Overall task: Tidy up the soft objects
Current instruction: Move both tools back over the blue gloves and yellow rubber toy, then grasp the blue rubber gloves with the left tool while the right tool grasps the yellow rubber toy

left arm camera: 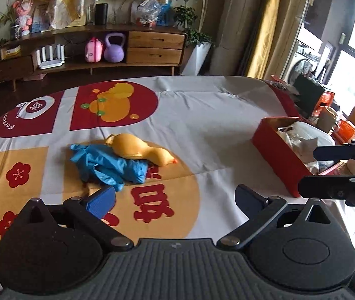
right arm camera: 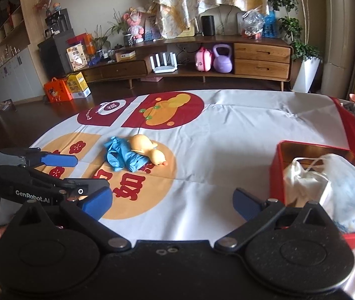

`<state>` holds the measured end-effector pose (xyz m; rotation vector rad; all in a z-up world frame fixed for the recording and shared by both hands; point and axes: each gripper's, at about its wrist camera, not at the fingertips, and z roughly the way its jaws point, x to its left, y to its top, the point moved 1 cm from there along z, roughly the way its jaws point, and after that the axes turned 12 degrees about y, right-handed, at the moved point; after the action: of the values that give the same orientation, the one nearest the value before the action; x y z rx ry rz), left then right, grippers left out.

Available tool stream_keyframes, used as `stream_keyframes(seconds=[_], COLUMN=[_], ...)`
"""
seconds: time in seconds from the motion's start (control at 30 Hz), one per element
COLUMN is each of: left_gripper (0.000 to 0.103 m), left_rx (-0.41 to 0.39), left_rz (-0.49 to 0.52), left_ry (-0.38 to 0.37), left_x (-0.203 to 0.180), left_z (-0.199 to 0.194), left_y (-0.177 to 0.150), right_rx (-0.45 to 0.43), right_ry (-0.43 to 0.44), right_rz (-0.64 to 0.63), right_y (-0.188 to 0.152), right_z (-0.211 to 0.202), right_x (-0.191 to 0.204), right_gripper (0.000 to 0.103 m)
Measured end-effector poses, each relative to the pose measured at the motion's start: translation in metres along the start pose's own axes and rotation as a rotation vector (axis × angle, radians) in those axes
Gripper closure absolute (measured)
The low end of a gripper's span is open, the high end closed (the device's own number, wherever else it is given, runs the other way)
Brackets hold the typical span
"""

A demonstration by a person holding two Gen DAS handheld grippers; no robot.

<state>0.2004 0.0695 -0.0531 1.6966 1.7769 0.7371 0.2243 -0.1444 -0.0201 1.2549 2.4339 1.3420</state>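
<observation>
On the tablecloth [right arm camera: 227,130], a yellow duck toy [right arm camera: 147,151] lies on its side within the orange printed circle. Its long axis runs diagonally in the right wrist view, from the upper left down to the lower right, where the head and orange beak point toward the red box [right arm camera: 281,172]. Blue gloves [right arm camera: 122,158] lie crumpled just beside the duck on its left, touching it; part of the duck rests over them. The red box stands well apart at the right edge of the table and holds a white bag [right arm camera: 304,182] and a face mask [right arm camera: 349,195]. Left gripper [left arm camera: 175,200]: jaws spread wide, nothing between them. Right gripper [right arm camera: 173,202]: jaws spread wide, nothing between them. Both hover over the cloth, short of the duck.
</observation>
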Motion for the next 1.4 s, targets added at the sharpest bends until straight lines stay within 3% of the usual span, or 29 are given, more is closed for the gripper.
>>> stream_keyframes(seconds=[0.2,0.33,0.7,1.07,1.4], left_gripper=[0.0,0.0,0.0,0.0,0.002], left_rx=[-0.007,-0.012,0.016,0.009,-0.044], left_rz=[-0.079,-0.075,-0.107,-0.133,-0.075], left_ry=[0.061,0.113,0.155,0.201,0.26], left_x=[0.036,0.048,0.062,0.066,0.061], left_z=[0.02,0.038,0.089,0.123,0.135], left_y=[0.002,0.003,0.006,0.007,0.003], right_rx=[0.039,0.069,0.197,0.251,0.279], right_ry=[0.031,0.049,0.089,0.129,0.162], right_rz=[-0.012,-0.008,-0.037,-0.053,-0.001], right_y=[0.024,0.042,0.071,0.081,0.079], right_z=[0.037,0.066,0.153,0.208,0.235], right_x=[0.001,-0.002,-0.002,0.004,-0.002], right_gripper=[0.001,0.004,0.006,0.017,0.034])
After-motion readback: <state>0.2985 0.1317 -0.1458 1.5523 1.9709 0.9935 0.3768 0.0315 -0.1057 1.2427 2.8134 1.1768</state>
